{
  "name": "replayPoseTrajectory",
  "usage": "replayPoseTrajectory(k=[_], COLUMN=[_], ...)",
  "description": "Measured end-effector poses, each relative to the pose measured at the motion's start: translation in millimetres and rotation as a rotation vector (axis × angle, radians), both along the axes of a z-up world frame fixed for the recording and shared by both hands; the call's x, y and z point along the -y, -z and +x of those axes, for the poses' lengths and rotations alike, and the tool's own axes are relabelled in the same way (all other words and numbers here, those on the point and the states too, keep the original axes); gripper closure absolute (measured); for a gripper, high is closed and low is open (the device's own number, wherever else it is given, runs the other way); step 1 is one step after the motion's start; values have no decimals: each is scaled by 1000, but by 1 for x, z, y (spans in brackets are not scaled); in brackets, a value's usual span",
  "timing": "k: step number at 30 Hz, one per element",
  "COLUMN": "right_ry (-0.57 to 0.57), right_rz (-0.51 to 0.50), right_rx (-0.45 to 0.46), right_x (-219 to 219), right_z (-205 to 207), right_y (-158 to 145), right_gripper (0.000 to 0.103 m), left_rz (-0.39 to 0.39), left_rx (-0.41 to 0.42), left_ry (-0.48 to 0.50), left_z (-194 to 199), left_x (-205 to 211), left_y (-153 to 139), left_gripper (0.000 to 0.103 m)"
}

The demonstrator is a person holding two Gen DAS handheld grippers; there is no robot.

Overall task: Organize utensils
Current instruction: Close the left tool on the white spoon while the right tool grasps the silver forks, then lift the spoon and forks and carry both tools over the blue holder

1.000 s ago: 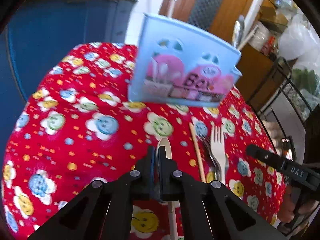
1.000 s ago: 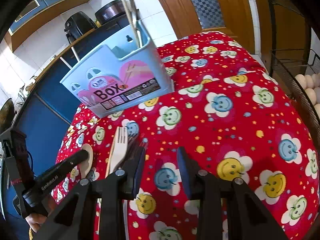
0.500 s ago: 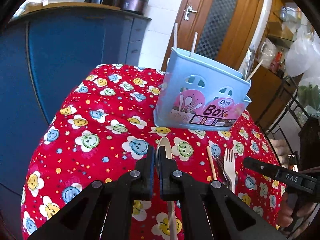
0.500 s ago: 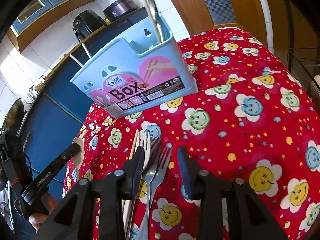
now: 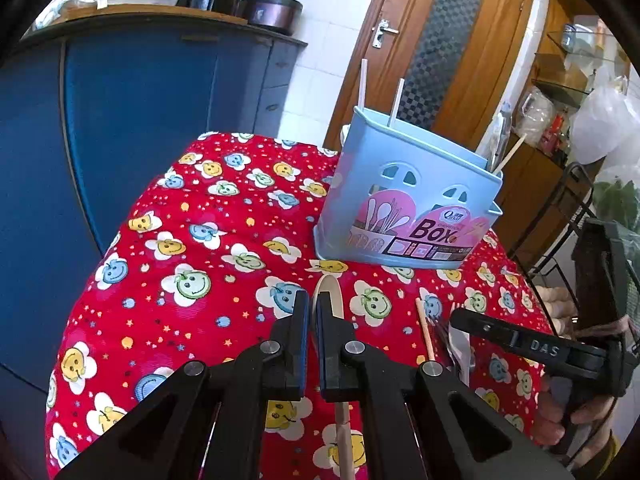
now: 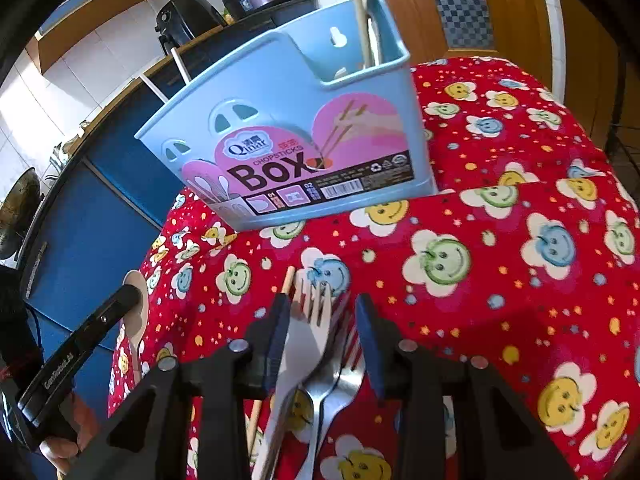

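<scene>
Forks bunched under right claw, risk of grabbing 2+

Right claw (image 6: 322,328) released, straddling white fork (image 6: 308,320) & steel forks (image 6: 340,364) overlapping on surface near box (image 6: 304,136); left claw (image 5: 313,322) clenched, nothing visibly held, above spoon (image 5: 330,292).

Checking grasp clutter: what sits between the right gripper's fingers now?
Right wrist view: a white fork and metal forks lie between the open right gripper fingers.
</scene>
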State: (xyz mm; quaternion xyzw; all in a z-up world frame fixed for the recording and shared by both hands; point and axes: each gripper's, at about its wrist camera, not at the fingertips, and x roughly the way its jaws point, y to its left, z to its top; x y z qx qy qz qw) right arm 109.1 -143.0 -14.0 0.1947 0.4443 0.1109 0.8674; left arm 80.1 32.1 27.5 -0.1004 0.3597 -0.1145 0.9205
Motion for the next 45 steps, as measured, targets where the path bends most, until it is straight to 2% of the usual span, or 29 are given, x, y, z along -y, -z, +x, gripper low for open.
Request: replayPoseTrajectory(k=[4,5,8,21,29,36,45], right_ry=[-5,-7,-10,29,86,112,163], right_rz=[14,11,-4,22,-18,-38,-90], right_rx=[27,34,65,211,309,349,414], right_x=[1,1,2,14,26,34,48], right_z=[1,0,-4,-36,-54,-60,-58], right_y=[-2,-3,-10,-53,-82,-97,-123], right_gripper=[84,91,97,99,99,99,99], left_rz=[-4,-5,-7,-23,-22,-27,-13], left_rx=[4,4,7,61,111,139,216], left_ry=[-1,-1,0,6,11,18,21], left_z=[0,0,-1,-10,-17,-18,-11], left_x=[-2,-2,-2,0,5,10,21], left_y=[-1,-1,-2,-17,-34,-46,-71], left_gripper=[100,100,100,100,100,100,100])
